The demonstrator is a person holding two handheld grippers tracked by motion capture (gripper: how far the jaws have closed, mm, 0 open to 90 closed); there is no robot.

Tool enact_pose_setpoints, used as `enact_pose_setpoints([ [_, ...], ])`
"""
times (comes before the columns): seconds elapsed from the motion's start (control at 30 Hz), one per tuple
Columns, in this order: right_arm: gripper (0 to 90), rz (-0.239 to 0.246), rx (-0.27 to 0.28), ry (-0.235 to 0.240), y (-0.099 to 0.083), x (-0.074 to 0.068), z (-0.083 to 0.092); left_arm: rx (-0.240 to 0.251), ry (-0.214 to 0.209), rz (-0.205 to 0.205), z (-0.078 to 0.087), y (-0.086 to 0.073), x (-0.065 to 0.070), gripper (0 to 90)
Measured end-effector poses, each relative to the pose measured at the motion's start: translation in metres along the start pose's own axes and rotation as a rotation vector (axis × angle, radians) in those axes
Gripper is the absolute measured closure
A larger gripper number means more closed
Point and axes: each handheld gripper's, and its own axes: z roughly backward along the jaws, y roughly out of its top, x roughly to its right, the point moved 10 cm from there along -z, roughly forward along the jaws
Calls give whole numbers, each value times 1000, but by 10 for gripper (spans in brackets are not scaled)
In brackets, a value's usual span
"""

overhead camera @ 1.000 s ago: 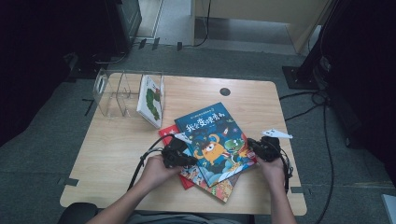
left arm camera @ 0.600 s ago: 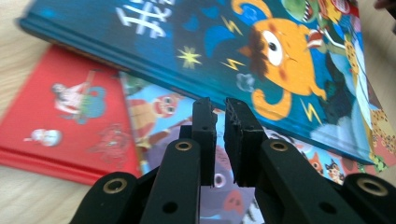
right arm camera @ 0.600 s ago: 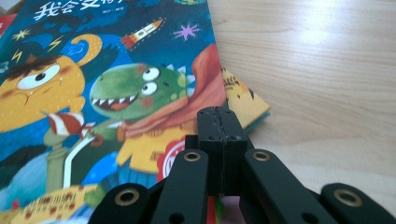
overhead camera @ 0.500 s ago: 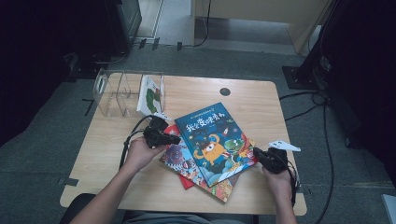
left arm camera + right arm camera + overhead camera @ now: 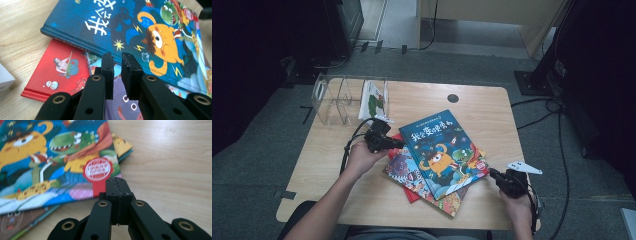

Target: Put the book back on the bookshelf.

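Blue picture book (image 5: 442, 150) lies flat atop stack mid-table (image 5: 337, 165), red book (image 5: 60, 67) beneath it. Left gripper (image 5: 398, 144) at blue book's left edge, jaws just opening, slightly parted, nothing between them. Right gripper (image 5: 493, 173) just off blue book's right corner, clenched, holding nothing. Clear rack (image 5: 337, 100) beyond book's far left.

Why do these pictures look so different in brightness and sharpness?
High view: the pale wooden table is lit while the room around it is nearly black. Left gripper view: the blue picture book with an orange monster is crisp and brightly coloured. Right gripper view: that book is soft and out of focus, the tabletop washed pale at upper right.
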Motion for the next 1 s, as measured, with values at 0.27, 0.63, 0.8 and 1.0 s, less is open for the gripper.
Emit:
enact_pose_setpoints([
  [0.27,900,10,-14,-11,-2,1,-3,9,33,14,6,-1,-10,798],
  [0.63,900,-12,3,-8,10,12,-12,27,56,63,17,-12,-21,791],
  [0.8,900,-17,7,-7,15,16,-17,36,70,84,21,-17,-26,788],
  [1.0,900,-25,11,-8,22,21,-24,47,83,111,28,-24,-34,785],
])
